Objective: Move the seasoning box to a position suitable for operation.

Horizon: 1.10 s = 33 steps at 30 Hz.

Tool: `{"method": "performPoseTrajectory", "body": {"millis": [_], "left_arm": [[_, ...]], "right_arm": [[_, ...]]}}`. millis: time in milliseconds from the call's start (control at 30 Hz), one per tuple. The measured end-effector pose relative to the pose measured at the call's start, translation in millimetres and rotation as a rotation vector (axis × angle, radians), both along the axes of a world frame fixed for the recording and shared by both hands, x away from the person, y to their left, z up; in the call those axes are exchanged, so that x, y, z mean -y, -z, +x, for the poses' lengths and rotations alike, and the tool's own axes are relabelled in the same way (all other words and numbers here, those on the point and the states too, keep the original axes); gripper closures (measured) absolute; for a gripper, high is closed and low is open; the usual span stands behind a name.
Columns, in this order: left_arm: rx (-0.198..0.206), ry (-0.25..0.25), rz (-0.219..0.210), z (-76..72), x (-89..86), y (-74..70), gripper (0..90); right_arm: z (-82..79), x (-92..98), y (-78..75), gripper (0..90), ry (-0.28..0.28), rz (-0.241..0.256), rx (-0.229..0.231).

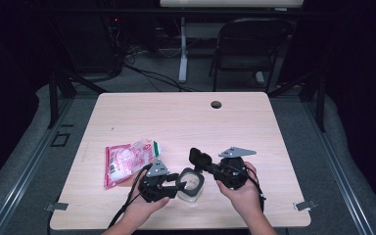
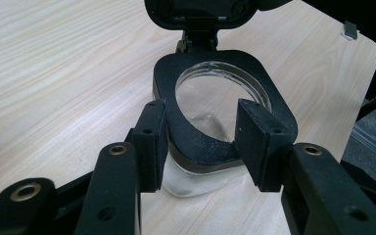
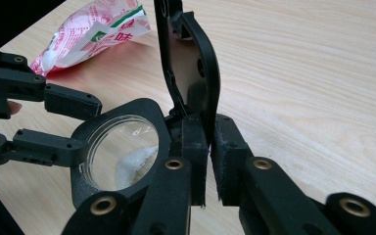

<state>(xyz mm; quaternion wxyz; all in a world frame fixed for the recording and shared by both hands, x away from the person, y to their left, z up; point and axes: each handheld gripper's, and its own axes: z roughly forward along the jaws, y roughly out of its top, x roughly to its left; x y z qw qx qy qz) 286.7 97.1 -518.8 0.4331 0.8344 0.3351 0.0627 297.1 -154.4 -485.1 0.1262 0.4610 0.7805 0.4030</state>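
Observation:
A clear jar (image 1: 192,188) with a black rim (image 2: 164,76) stands near the table's front edge. Its hinged black flip lid (image 1: 199,157) is raised upright. My left gripper (image 1: 178,185) is shut on the near part of the rim, with one pad (image 2: 149,142) on each side. My right gripper (image 1: 206,166) is shut on the lower edge of the flip lid (image 3: 203,83), just right of the jar. Some white grains (image 3: 137,159) lie inside the jar. In the right gripper view the left gripper (image 3: 85,128) reaches the rim from the left.
A red and white snack bag (image 1: 127,161) lies on the wooden table (image 1: 176,122) left of the jar, close to my left hand. A cable hole (image 1: 216,104) sits near the far edge. A folding chair (image 1: 249,44) stands behind the table.

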Motion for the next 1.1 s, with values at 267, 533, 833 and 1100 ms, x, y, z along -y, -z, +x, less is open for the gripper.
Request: {"method": "performPoseTrajectory", "body": {"millis": [267, 533, 833, 1100], "left_arm": [[0.004, 0.006, 0.001, -1.4, -0.4, -0.5, 55.5], [0.006, 0.005, 0.000, -2.4, -0.2, -0.7, 55.4], [0.008, 0.003, -0.002, -2.8, 0.8, -0.6, 54.7], [0.011, 0.001, 0.004, -3.2, 2.0, -0.9, 53.7]], "right_arm": [[2.2, -2.0, 1.1, 84.5, 0.006, 0.005, 0.009], [3.0, -2.7, 1.3, 84.4, 0.007, 0.009, 0.008], [5.7, -3.1, 1.1, 83.9, 0.006, 0.011, 0.002], [9.2, -3.9, 1.2, 83.3, 0.005, 0.016, -0.001]]}}
